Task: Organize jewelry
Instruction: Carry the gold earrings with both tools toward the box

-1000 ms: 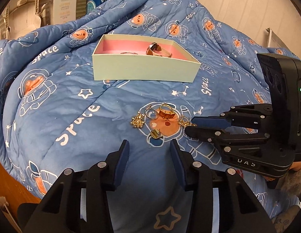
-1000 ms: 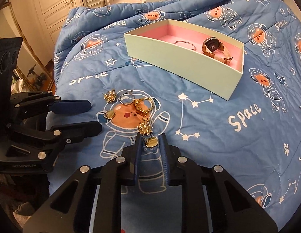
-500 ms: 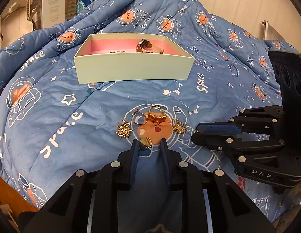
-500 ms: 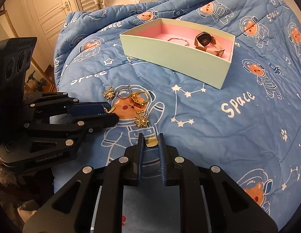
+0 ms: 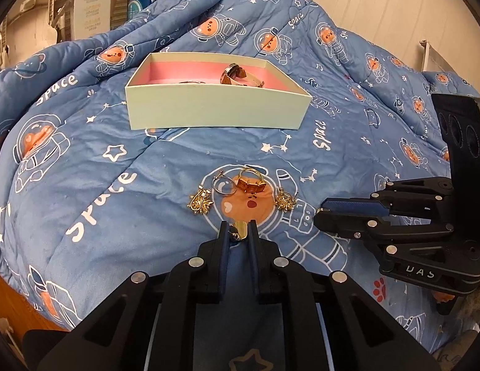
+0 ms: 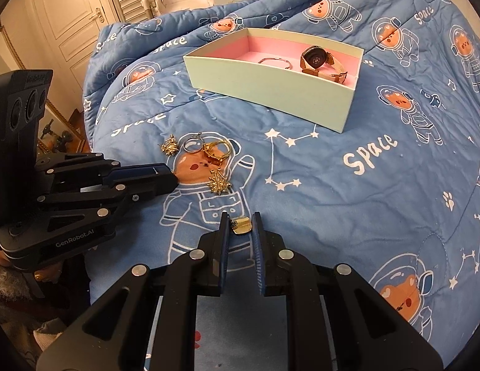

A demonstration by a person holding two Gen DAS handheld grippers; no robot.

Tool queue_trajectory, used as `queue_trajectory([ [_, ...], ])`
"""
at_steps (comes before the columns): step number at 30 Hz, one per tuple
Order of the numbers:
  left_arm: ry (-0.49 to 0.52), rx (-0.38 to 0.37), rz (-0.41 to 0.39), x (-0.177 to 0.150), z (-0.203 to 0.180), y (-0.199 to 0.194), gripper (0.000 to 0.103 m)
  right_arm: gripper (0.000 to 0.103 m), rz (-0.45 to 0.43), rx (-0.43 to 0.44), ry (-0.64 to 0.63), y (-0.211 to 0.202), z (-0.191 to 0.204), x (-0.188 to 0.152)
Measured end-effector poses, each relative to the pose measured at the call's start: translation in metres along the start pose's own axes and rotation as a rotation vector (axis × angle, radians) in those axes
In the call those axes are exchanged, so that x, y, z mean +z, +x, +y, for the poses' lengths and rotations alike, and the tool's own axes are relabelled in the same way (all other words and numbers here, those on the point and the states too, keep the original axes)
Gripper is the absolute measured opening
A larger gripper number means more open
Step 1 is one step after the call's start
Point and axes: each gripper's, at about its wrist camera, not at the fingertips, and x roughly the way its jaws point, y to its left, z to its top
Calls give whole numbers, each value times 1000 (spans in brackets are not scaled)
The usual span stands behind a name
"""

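Note:
A pale green box with a pink lining [image 5: 215,111] [image 6: 271,88] sits on the blue space-print quilt and holds a watch [image 6: 317,61] and a thin bangle [image 6: 274,61]. Loose gold jewelry lies nearer: a starburst earring [image 5: 199,204], a clear hoop [image 5: 223,184], an amber ring [image 5: 250,182] and a second starburst earring [image 5: 285,202] [image 6: 219,183]. My left gripper [image 5: 237,232] is shut on a small gold heart earring [image 5: 240,232]. My right gripper [image 6: 241,224] is shut on another gold heart earring [image 6: 242,225], held right of the pile.
The quilt [image 5: 85,167] bulges up behind the box and drops off at the left edge. Cartons and shelving [image 5: 91,3] stand behind it. A white door [image 6: 70,15] shows at the far left of the right wrist view.
My left gripper has closed on the gold heart earring in the pile. My right gripper has drawn back from the pile with its earring held.

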Motion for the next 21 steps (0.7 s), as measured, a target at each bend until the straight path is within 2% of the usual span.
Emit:
queue_trajectory([
  [10, -46, -17, -22, 0, 4, -18, 12, 15, -15, 27, 18, -6, 3, 4],
  [21, 26, -1, -68, 30, -7, -37, 12, 15, -78, 56, 2, -22, 9, 33],
])
